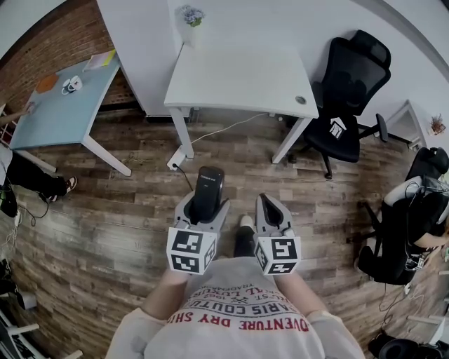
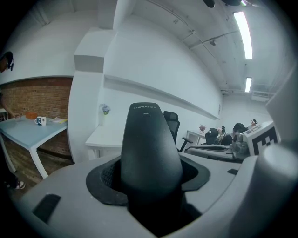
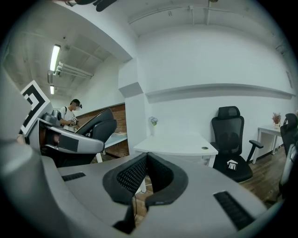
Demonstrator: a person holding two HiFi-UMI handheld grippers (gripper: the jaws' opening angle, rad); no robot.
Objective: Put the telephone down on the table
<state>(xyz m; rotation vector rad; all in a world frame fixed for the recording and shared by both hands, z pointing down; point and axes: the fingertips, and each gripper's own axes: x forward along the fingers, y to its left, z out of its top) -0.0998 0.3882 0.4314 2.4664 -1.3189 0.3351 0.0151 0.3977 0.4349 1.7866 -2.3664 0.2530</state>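
The left tongs [image 1: 205, 209] pinch a black telephone [image 1: 209, 186] by its lower end, the two jaws pressed against its sides. In the left gripper view the telephone [image 2: 150, 153] rises upright out of the dark pads, its rounded upper end bearing small pale print too fine to read. It is held in the air above the wooden floor [image 1: 119, 210], on the person's side of the white worktop [image 1: 242, 80] and well short of its near edge. The right tongs [image 1: 272, 210] sit just beside the left ones at about the same height. In the right gripper view the right tongs [image 3: 145, 160] are pressed together at the tips with nothing between them. Something small, perhaps a potted plant [image 1: 191, 17], stands at the white worktop's far left corner. A black office chair [image 1: 351, 80] stands off the right edge. To the left is a pale blue worktop [image 1: 49, 116] with a mug [image 1: 71, 85] near its far edge.
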